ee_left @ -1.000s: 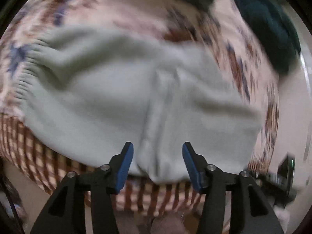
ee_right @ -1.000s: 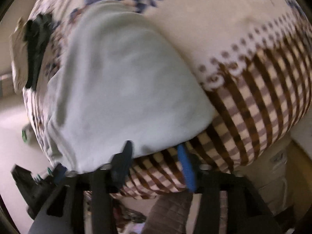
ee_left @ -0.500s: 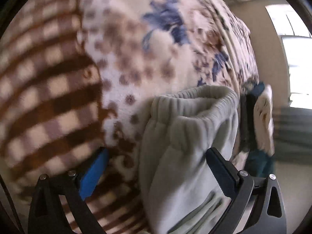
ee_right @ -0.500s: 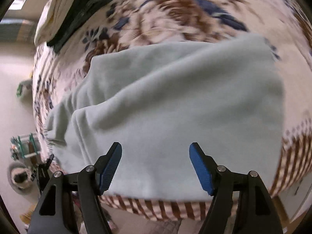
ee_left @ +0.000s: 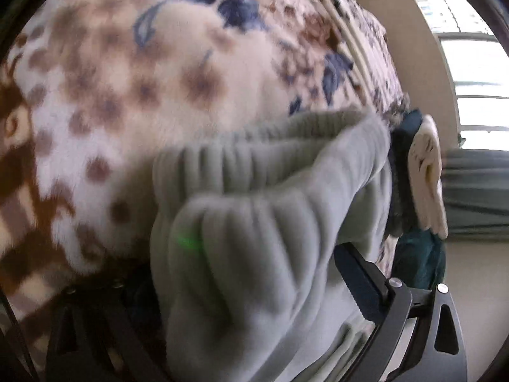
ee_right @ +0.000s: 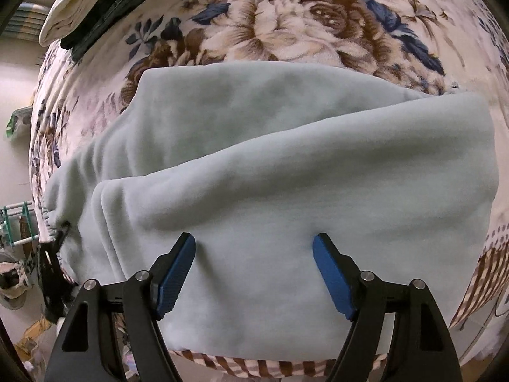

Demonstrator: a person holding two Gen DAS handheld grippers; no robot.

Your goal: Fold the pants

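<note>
Pale grey-green fleece pants (ee_right: 273,159) lie folded on a floral blanket (ee_right: 302,22). In the right wrist view my right gripper (ee_right: 254,273) is open, its blue fingers spread over the near part of the pants. In the left wrist view the ribbed elastic waistband (ee_left: 254,197) bulges between the jaws of my left gripper (ee_left: 248,286), which is open wide. Its left finger is hidden in shadow under the cloth; its right finger (ee_left: 359,286) shows beside the fabric. The left gripper (ee_right: 52,273) also shows at the pants' left end in the right wrist view.
The blanket has a brown checked border (ee_left: 19,222) along the bed edge. A stack of dark and cream folded clothes (ee_right: 82,9) lies at the far end of the bed, also in the left wrist view (ee_left: 420,184). A window (ee_left: 477,89) is beyond. Clutter lies on the floor (ee_right: 12,283).
My left gripper has pushed in closer to the waistband, which now fills the space between its jaws. My right gripper has come lower and closer over the folded pants.
</note>
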